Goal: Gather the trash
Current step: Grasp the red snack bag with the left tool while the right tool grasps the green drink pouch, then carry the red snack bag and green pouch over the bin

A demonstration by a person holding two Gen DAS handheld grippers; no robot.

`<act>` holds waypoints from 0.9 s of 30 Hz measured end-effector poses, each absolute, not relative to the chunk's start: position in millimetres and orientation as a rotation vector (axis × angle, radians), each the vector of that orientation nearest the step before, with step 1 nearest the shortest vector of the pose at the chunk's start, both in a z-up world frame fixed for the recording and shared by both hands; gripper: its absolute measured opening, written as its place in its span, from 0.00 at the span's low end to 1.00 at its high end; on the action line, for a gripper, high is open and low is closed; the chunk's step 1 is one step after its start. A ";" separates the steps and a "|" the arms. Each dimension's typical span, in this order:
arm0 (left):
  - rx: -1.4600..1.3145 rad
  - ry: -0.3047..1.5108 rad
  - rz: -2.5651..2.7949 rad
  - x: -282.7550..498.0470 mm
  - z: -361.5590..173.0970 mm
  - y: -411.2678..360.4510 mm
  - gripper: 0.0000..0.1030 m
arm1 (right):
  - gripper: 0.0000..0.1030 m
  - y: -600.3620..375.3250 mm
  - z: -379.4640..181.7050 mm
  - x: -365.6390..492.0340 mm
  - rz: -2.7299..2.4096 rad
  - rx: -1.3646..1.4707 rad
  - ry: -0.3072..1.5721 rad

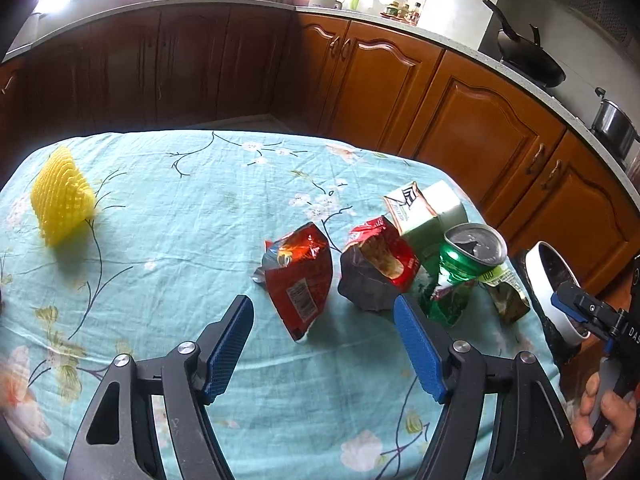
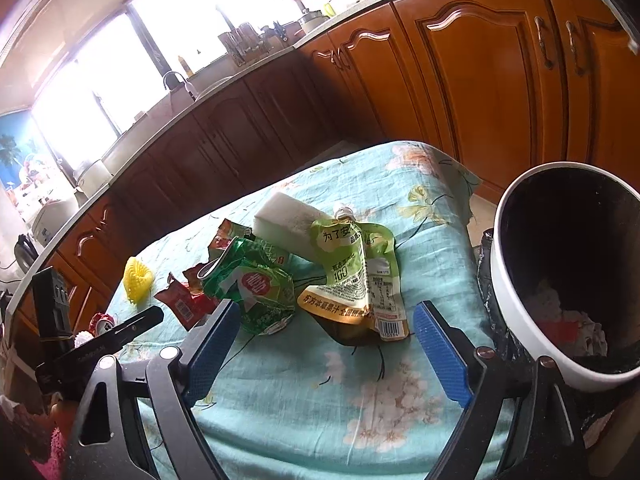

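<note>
Trash lies on the worktop (image 1: 160, 208) beside the bin (image 2: 520, 300). We see the juice pouch (image 2: 356, 276) just ahead of our right tool (image 2: 324, 328), long axis pointing away; both tools open and empty, left tool (image 1: 324, 320) farther.

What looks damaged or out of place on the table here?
The green can is crushed and leaning. Beside it lie a torn-open red snack bag and a crumpled green juice pouch. A yellow foam net sits apart at the far left. Nothing looks spilled.
</note>
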State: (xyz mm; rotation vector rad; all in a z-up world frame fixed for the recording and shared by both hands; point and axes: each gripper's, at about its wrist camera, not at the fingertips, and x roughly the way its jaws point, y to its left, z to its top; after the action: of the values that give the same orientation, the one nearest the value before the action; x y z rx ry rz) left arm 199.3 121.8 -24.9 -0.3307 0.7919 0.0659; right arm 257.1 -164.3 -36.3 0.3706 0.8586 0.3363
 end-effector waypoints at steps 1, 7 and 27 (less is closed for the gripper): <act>-0.332 0.794 0.070 204.7 -26.4 123.7 0.70 | 0.80 -163.5 -37.2 261.5 0.335 0.368 0.863; -0.346 0.821 0.056 235.9 -41.5 132.9 0.69 | 0.49 -155.7 -52.4 295.6 0.308 0.323 0.916; -0.303 0.745 -0.047 201.0 -23.0 113.1 0.28 | 0.04 -152.3 -42.8 260.0 0.325 0.271 0.898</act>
State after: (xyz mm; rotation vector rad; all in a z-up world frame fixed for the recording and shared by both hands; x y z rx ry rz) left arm 201.0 113.1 -23.0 -0.3028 0.7445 -0.0468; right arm 260.0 -152.3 -42.8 0.2711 0.8981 0.3250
